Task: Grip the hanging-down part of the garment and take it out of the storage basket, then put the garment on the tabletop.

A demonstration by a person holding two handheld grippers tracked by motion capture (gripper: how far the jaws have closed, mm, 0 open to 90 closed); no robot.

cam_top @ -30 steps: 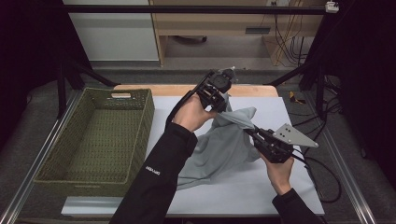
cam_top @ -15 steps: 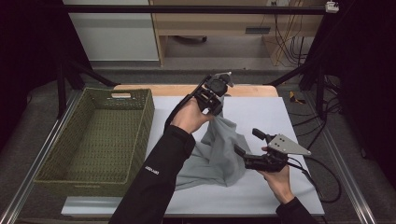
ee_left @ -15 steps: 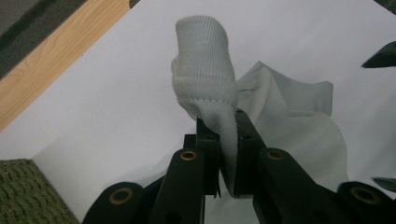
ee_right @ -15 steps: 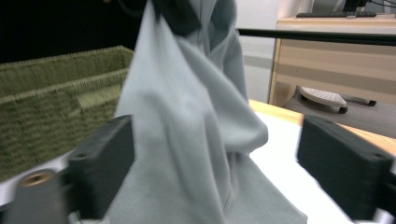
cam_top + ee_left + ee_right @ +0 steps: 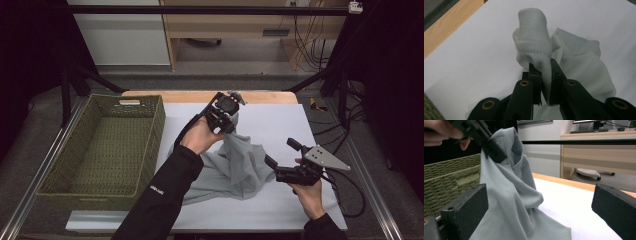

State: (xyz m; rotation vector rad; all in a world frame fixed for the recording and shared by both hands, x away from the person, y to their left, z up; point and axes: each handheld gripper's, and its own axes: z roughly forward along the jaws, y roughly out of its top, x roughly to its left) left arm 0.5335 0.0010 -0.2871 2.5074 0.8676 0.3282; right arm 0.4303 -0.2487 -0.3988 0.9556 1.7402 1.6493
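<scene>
While my left hand-held gripper (image 5: pixel 227 121) pinches the grey garment's (image 5: pixel 235 167) ribbed edge above the tabletop (image 5: pixel 280 122), the cloth hangs down just left of my wide-open, empty right hand-held gripper (image 5: pixel 271 162), which sits nearer its lower folds.

1. The high view looks forward and down over the whole desk (image 5: pixel 280 125) from above the person's side.
2. The left gripper view looks steeply down, close onto the grey garment (image 5: pixel 534 37).
3. The right gripper view looks low and level across the desk; the same garment fills its left half, as does the basket (image 5: pixel 446 177).
</scene>
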